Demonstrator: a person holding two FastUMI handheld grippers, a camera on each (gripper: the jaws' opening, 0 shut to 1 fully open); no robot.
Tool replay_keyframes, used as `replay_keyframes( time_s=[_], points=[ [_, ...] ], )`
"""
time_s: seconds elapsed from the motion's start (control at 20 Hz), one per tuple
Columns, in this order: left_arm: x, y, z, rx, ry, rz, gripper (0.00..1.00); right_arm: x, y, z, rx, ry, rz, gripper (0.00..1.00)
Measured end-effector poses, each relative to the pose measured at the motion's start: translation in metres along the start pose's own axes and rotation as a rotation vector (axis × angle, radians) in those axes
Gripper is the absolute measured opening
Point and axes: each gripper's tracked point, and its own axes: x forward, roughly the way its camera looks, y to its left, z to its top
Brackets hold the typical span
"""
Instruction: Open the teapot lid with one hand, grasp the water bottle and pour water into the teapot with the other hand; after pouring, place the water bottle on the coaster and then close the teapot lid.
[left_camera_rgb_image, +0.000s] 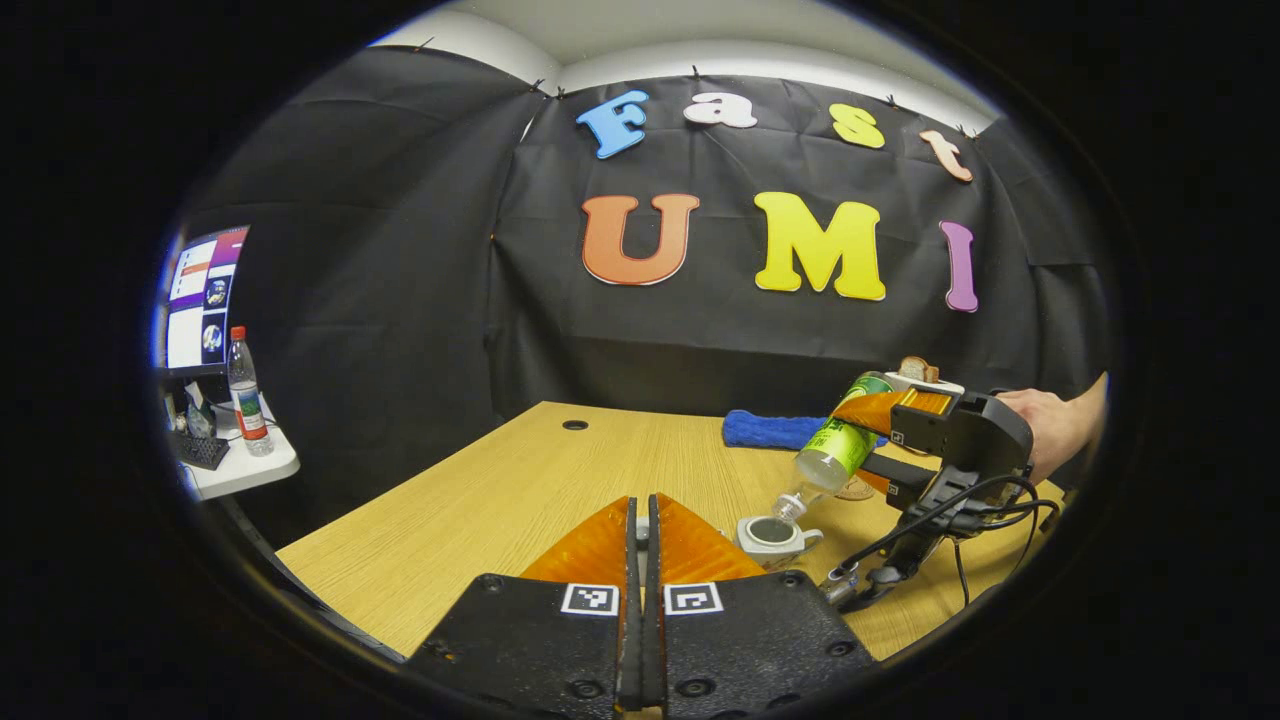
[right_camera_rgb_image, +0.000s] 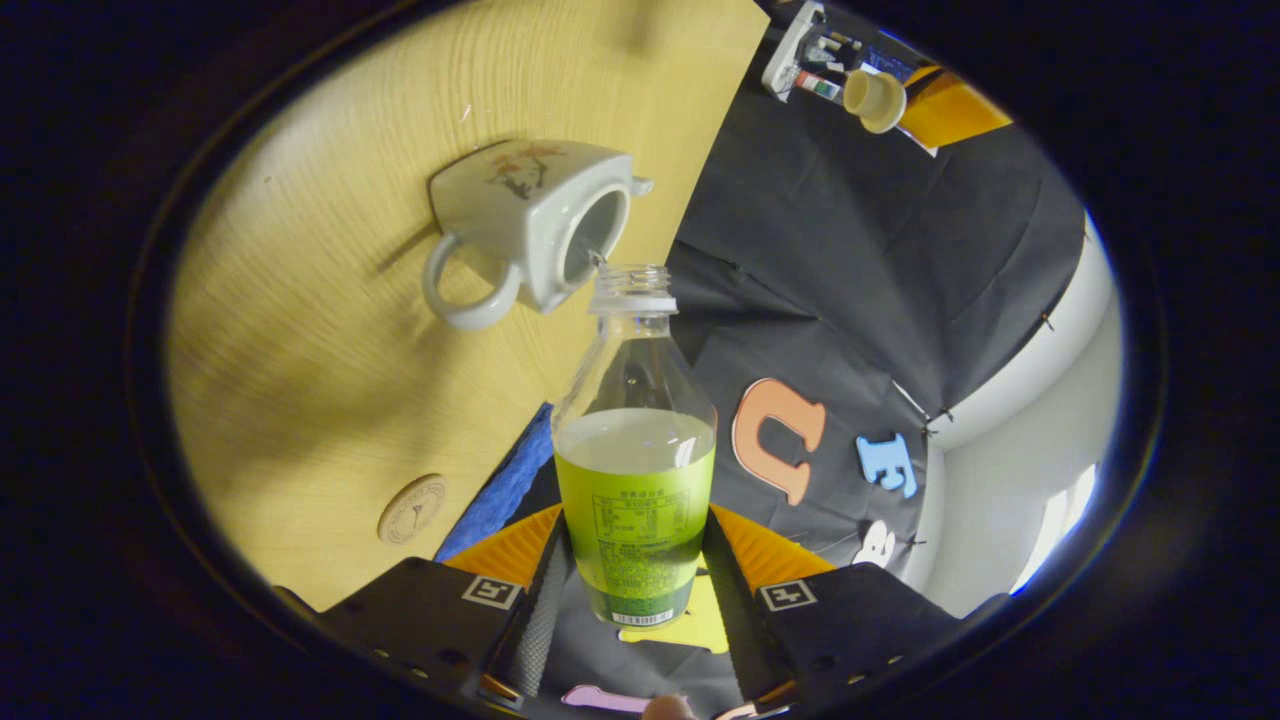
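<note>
A white teapot (left_camera_rgb_image: 772, 538) (right_camera_rgb_image: 540, 225) stands lidless on the wooden table (left_camera_rgb_image: 480, 510), its dark opening showing. My right gripper (left_camera_rgb_image: 862, 442) (right_camera_rgb_image: 635, 535) is shut on a clear water bottle (left_camera_rgb_image: 835, 450) (right_camera_rgb_image: 635, 470) with a green label. The bottle is uncapped and tipped down, its mouth just over the pot's opening. My left gripper (left_camera_rgb_image: 640, 520) is held above the table to the pot's left, fingers pressed nearly together. In the right gripper view, that left gripper (right_camera_rgb_image: 900, 105) grips the cream teapot lid (right_camera_rgb_image: 875, 100). A round coaster (right_camera_rgb_image: 412, 509) lies on the table beside the bottle.
A blue cloth (left_camera_rgb_image: 770, 430) (right_camera_rgb_image: 500, 490) lies at the table's far side. A hand (left_camera_rgb_image: 1050, 425) holds the right gripper, and a black cable (left_camera_rgb_image: 940, 520) hangs from it near the teapot. A side table at left carries a monitor (left_camera_rgb_image: 200, 295) and a red-capped bottle (left_camera_rgb_image: 247, 395).
</note>
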Motion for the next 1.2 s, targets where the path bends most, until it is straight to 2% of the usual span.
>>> replay_keyframes(
  time_s=[0.6, 1.2],
  points=[
    [-0.001, 0.001, 0.0, -0.003, 0.001, -0.002, 0.02, 0.001, -0.015, -0.007, -0.098, -0.004, -0.023, 0.71],
    [-0.001, 0.002, -0.001, -0.007, 0.001, -0.003, 0.02, 0.001, -0.025, 0.006, -0.153, -0.024, -0.038, 0.71]
  ],
)
